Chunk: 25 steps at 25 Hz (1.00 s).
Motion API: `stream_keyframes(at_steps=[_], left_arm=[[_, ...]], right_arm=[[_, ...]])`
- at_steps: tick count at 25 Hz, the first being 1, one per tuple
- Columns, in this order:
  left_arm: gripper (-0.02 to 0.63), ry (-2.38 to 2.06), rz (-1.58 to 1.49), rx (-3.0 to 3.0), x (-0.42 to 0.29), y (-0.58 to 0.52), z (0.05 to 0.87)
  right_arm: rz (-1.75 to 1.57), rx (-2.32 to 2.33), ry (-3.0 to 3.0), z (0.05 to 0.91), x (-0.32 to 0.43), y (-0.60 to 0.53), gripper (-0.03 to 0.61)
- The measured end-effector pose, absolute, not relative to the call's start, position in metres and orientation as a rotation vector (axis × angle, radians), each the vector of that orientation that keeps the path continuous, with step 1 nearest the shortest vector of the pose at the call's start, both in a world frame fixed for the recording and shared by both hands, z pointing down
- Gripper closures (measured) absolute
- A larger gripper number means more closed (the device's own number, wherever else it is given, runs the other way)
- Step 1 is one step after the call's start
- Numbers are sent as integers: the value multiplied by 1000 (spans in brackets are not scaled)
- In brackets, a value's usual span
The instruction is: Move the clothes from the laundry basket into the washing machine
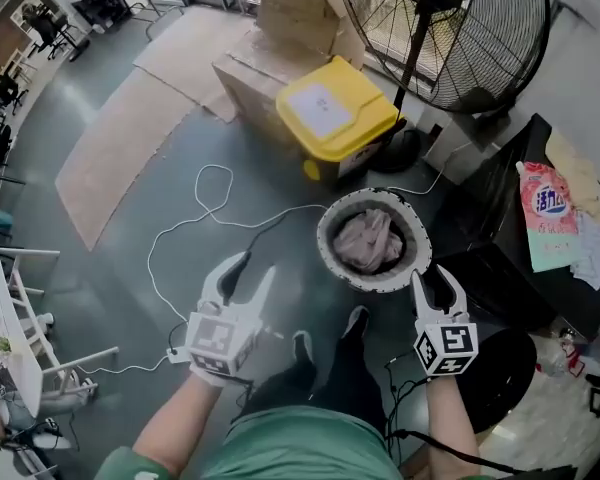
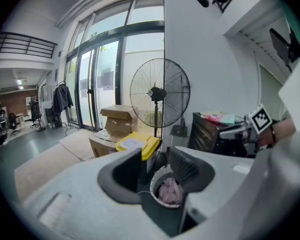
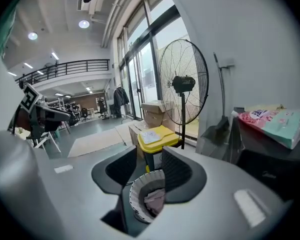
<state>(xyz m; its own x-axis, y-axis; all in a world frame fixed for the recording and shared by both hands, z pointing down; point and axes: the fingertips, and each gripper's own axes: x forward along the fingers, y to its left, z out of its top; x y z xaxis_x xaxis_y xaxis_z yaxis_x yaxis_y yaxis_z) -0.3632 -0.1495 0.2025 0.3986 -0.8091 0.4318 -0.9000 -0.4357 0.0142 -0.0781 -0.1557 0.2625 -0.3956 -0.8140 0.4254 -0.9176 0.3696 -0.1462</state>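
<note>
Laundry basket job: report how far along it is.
Done: nothing visible; the round white slatted laundry basket holds crumpled pinkish-grey clothes. In hand: nothing; the left gripper and right gripper hover near the basket, jaws apart and empty. Left: grab the clothes and load the washing machine, which I can't identify here.

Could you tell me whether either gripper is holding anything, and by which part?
Nothing is held: the left gripper and the right gripper stand open and empty, near the laundry basket.

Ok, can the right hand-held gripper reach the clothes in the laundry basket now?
Probably yes: the right hand-held gripper is open and empty beside the laundry basket, and the clothes lie uncovered inside.
</note>
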Motion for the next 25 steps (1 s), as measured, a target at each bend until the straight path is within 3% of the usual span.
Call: stream_keyframes(at_steps=[14, 25], left_arm=[[437, -1556, 624, 2231, -318, -221, 285], [437, -1534, 647, 2195, -343, -251, 368]], right_arm=[[702, 1275, -2309, 401, -64, -244, 439], [662, 1095, -2198, 513, -93, -267, 410]])
